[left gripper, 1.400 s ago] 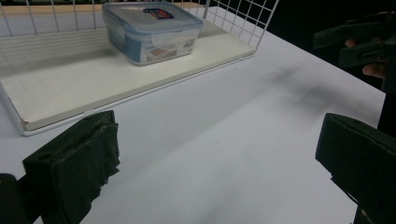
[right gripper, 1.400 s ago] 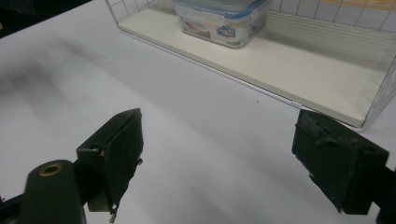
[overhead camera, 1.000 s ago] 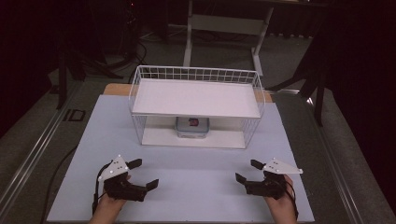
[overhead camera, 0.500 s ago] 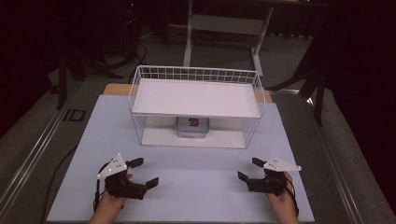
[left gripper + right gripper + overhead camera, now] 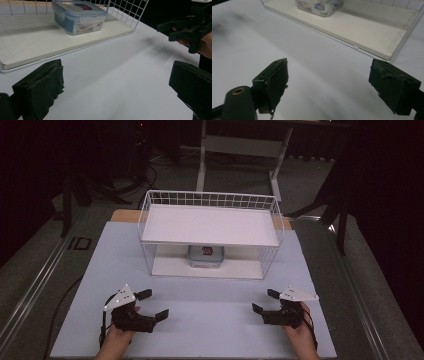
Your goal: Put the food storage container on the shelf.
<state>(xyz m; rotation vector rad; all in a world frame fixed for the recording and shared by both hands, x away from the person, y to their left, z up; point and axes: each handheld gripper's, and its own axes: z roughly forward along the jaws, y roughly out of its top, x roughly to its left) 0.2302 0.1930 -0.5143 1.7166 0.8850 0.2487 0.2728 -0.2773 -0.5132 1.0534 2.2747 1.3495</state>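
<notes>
From my remote seat, the left gripper sits low over the near left part of the pale bench, jaws spread wide and clamped on nothing, touching nothing I can make out. In the left gripper view the two black pads frame bare bench, and the clear plastic container with its blue-rimmed lid lies well ahead of them and up to the left, on the bottom board of the white wire rack.

At centre in the high view, that container stands under the rack's upper shelf, on the lower board close to its front edge, well apart from both grippers and roughly midway between them. The rack's front side is open toward me; wire mesh closes its ends and rims the top shelf.

On the right, the right gripper rests over the near right part of the bench, jaws likewise wide apart and empty. In the right gripper view the container lies far ahead, up and left of the gap between the pads. A broad stretch of bare bench separates both grippers from the rack's front edge and from each other.
</notes>
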